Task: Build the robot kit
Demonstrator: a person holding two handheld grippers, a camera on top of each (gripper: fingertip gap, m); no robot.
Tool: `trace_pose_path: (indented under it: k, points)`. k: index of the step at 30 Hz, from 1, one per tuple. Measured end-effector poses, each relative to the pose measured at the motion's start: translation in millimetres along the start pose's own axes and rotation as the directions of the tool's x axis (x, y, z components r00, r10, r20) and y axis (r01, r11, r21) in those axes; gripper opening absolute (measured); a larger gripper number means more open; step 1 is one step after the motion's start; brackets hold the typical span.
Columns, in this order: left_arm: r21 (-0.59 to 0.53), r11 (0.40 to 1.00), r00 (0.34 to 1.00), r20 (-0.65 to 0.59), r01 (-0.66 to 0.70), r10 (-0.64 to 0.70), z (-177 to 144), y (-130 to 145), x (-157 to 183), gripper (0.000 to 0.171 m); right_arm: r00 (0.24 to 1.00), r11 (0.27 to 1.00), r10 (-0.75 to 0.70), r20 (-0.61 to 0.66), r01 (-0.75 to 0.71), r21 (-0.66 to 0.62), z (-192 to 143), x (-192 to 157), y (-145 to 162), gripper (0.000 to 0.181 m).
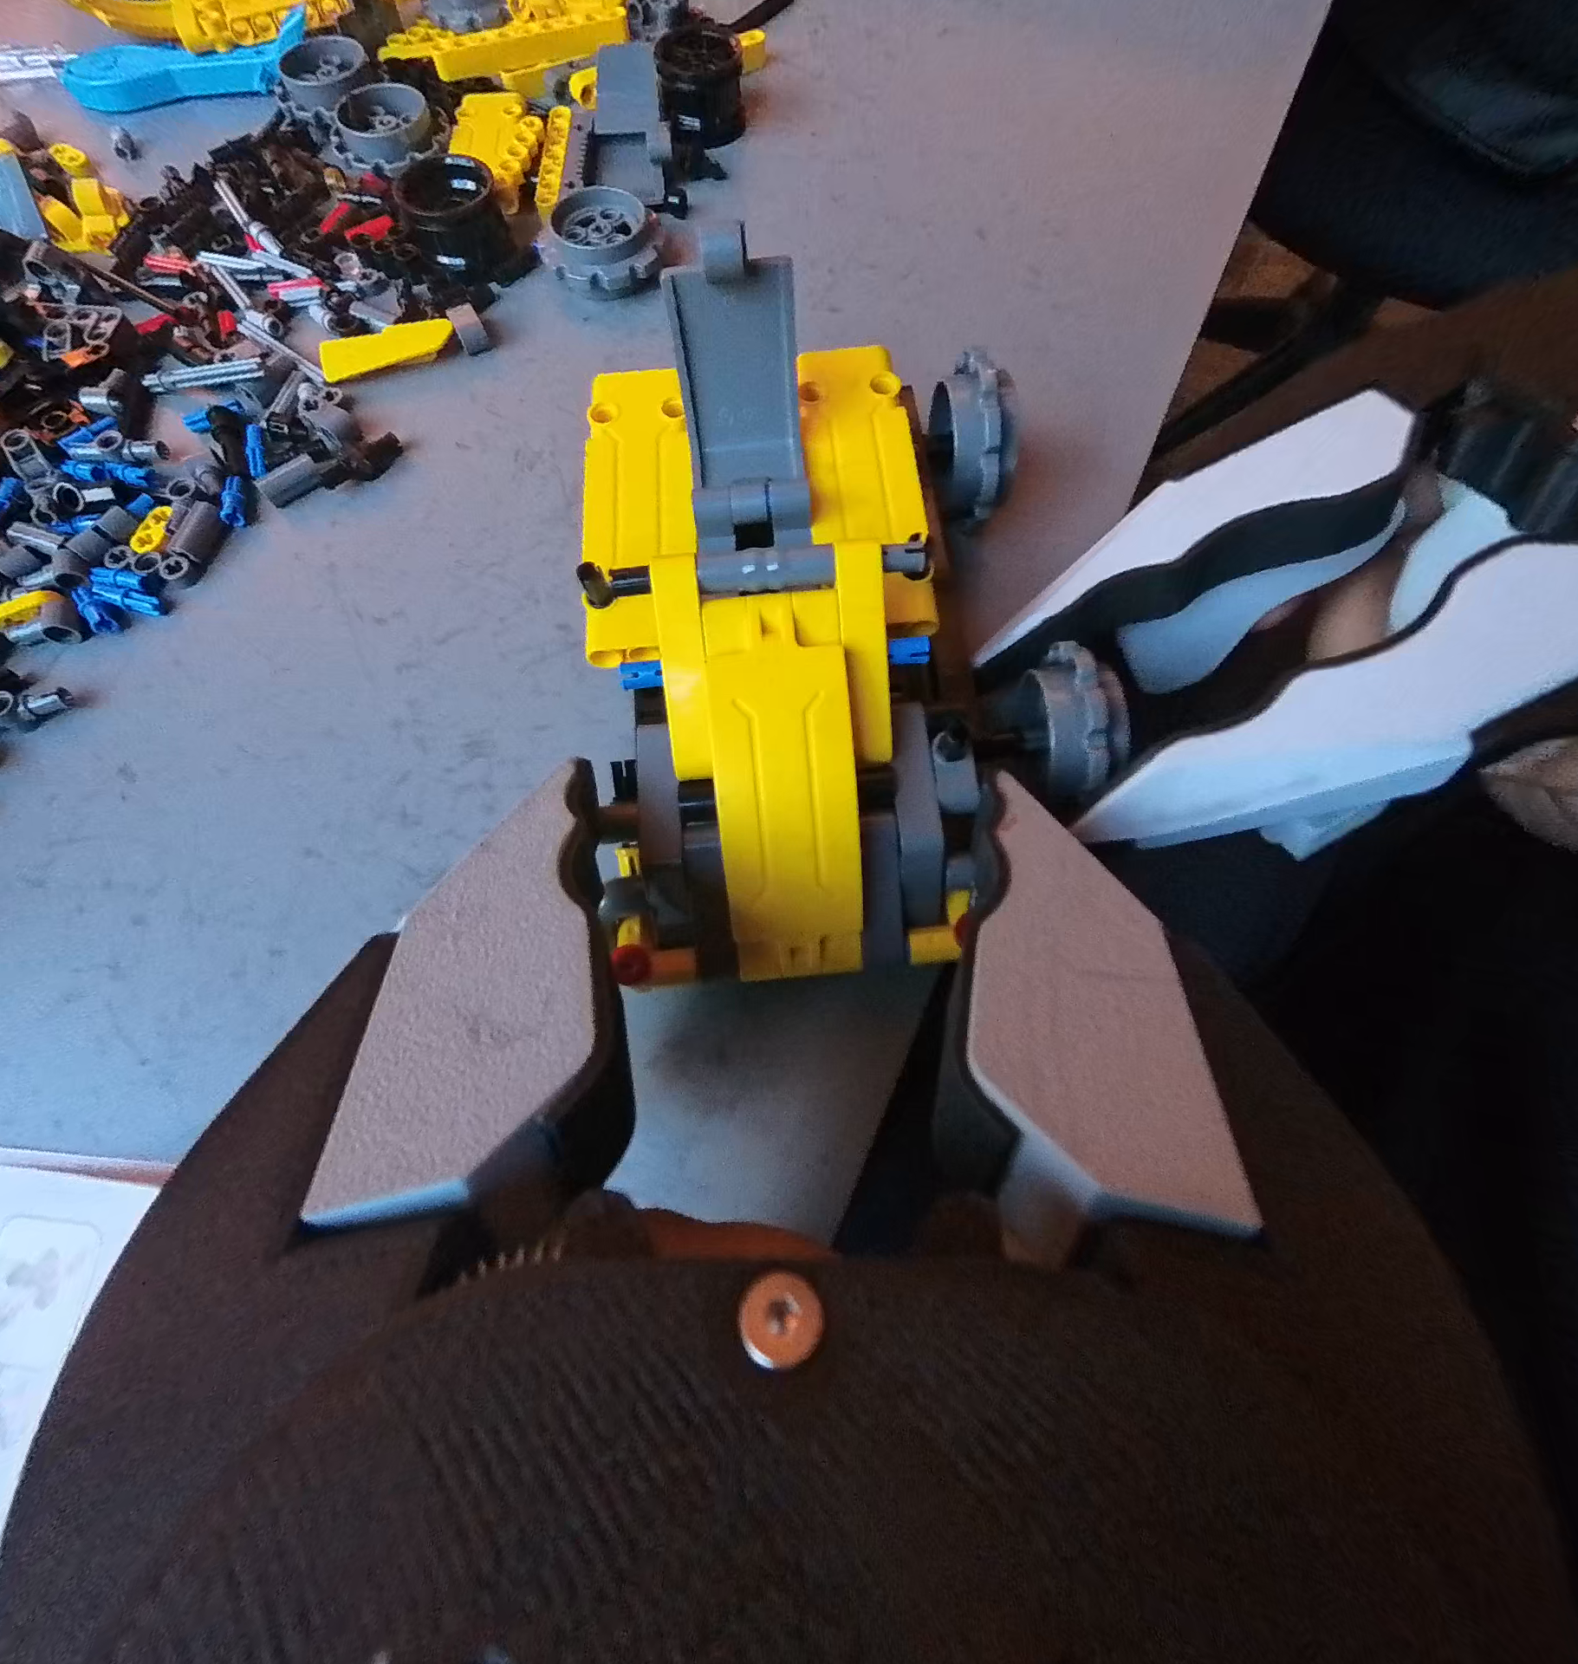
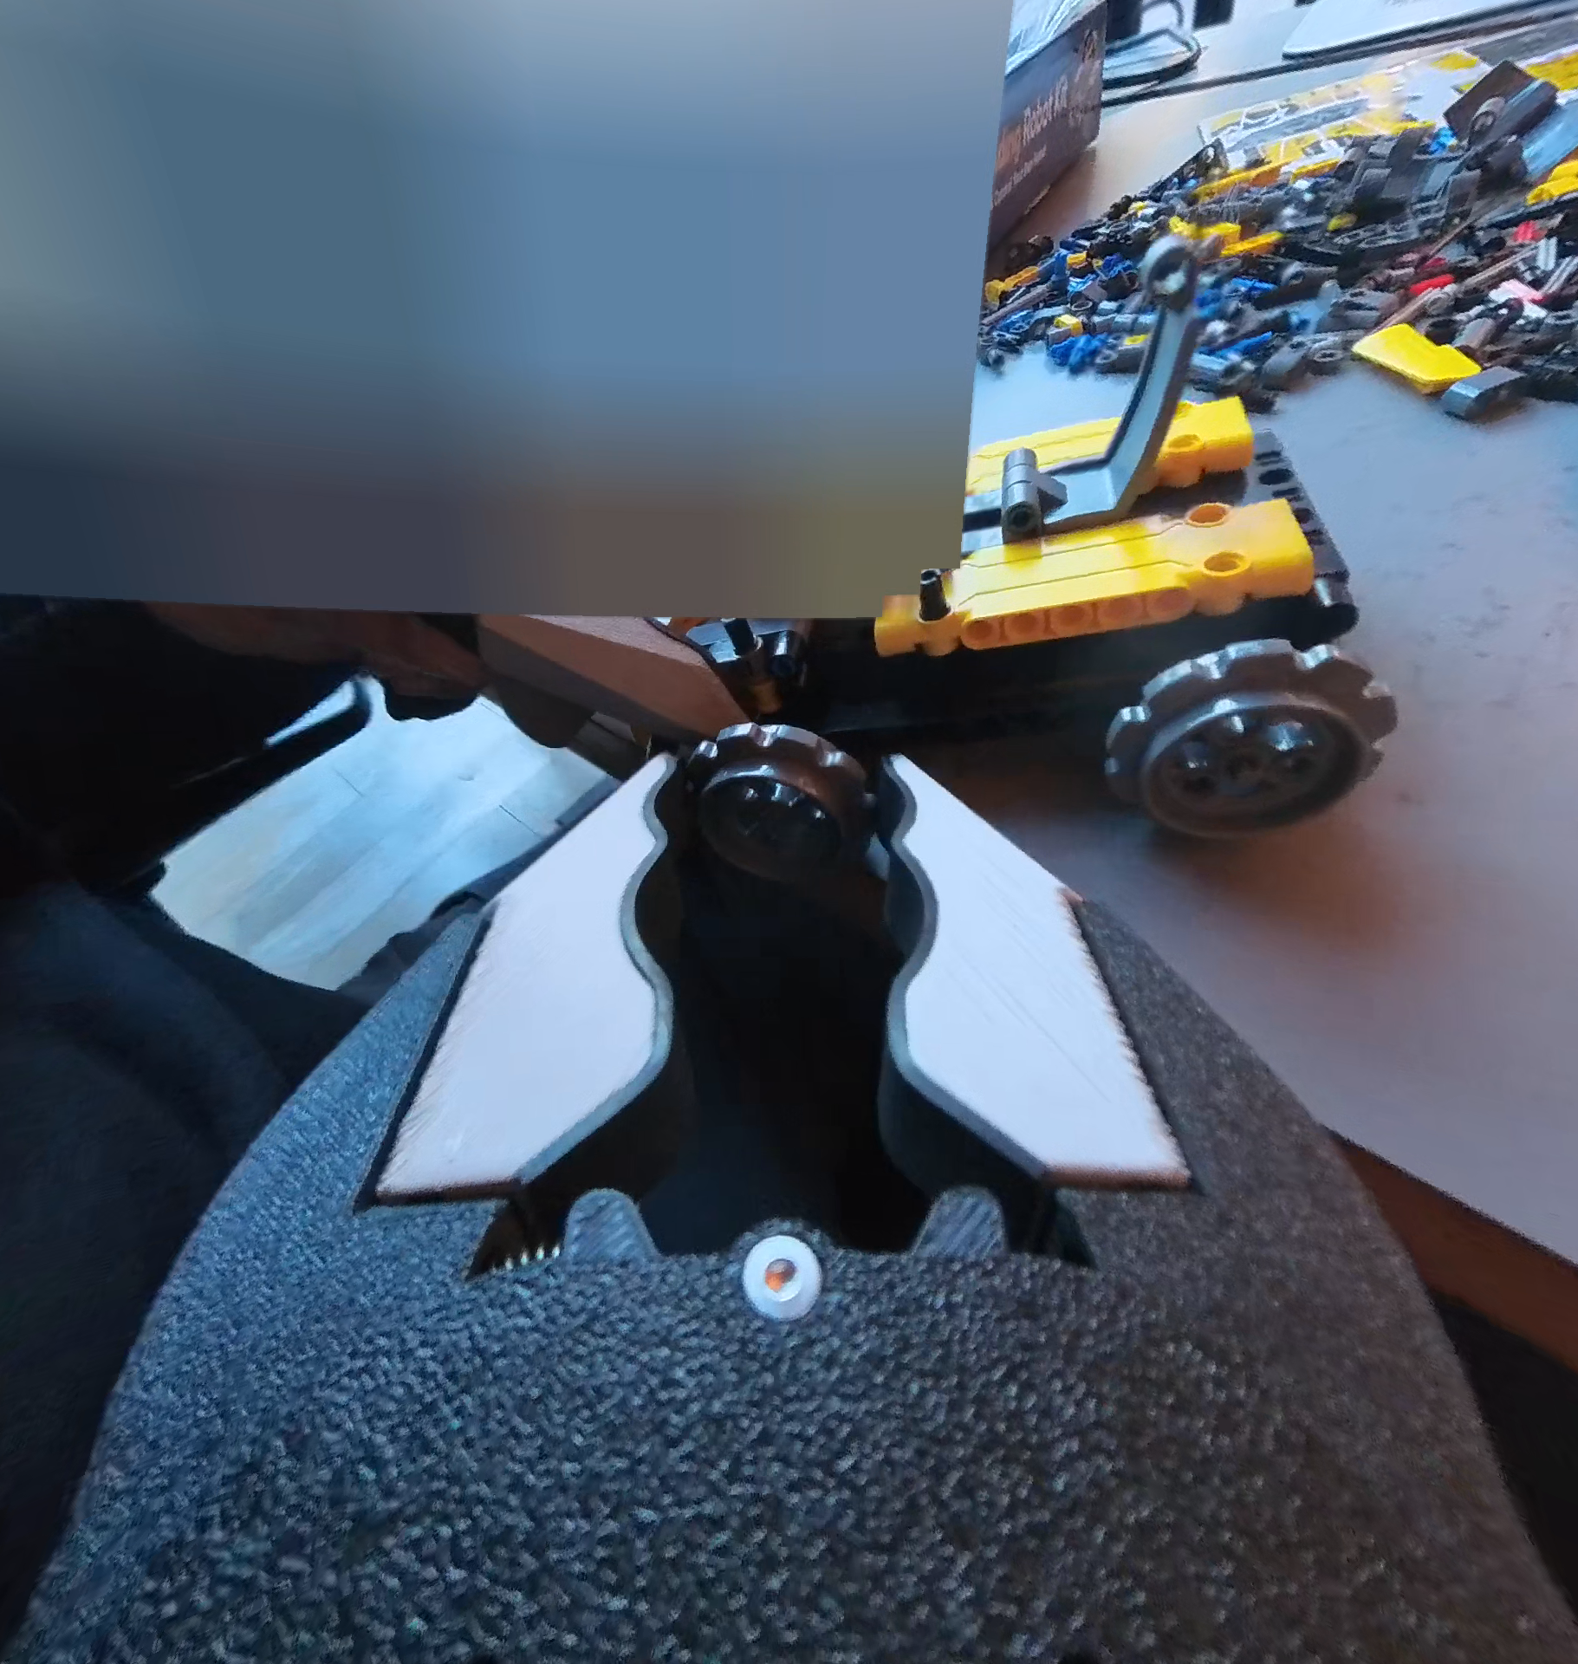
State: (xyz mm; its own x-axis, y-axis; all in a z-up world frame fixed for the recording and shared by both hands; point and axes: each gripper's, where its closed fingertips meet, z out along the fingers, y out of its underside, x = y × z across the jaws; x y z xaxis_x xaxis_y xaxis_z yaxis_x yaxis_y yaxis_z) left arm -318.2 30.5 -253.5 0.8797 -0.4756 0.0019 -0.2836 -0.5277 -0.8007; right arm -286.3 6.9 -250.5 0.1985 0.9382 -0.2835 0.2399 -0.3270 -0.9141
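- Pale lettering is seen on the side of a dark cardboard box (image 2: 1051, 117) at the far edge of the table.
- Printed matter is seen on yellow-and-white sheets (image 2: 1361, 85) behind the loose parts; it is too small to be read.

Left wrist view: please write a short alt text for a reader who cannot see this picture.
The left gripper is shut on the near end of a yellow and grey brick-built vehicle standing on a grey table. At the right, the right gripper holds one of the vehicle's grey wheels. A pile of loose building parts lies at the upper left.
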Motion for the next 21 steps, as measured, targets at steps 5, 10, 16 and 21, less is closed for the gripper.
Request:
trace_pose_path:
  k: [5, 10, 16, 21]
  points:
    - [0.019, 1.0, 1.0, 0.011, -0.001, 0.001, 3, -5, 1, 0.081, 0.999, 0.999, 0.035, -0.017, -0.035, 0.036, -6, 6, -4, 0.044]
    - [0.024, 0.999, 1.0, 0.017, 0.023, -0.023, 3, -6, -2, 0.08, 0.997, 0.999, 0.028, -0.074, -0.026, 0.018, -11, 11, 1, 0.055]
    - [0.024, 0.998, 0.998, 0.016, 0.052, -0.053, 2, -6, -5, 0.08, 0.995, 0.998, -0.026, -0.1, 0.031, 0.047, -22, 7, -7, 0.028]
    - [0.025, 0.998, 0.998, 0.016, 0.053, -0.054, 2, -6, -5, 0.081, 0.994, 0.999, -0.025, -0.103, 0.028, 0.025, -17, 8, -3, 0.032]
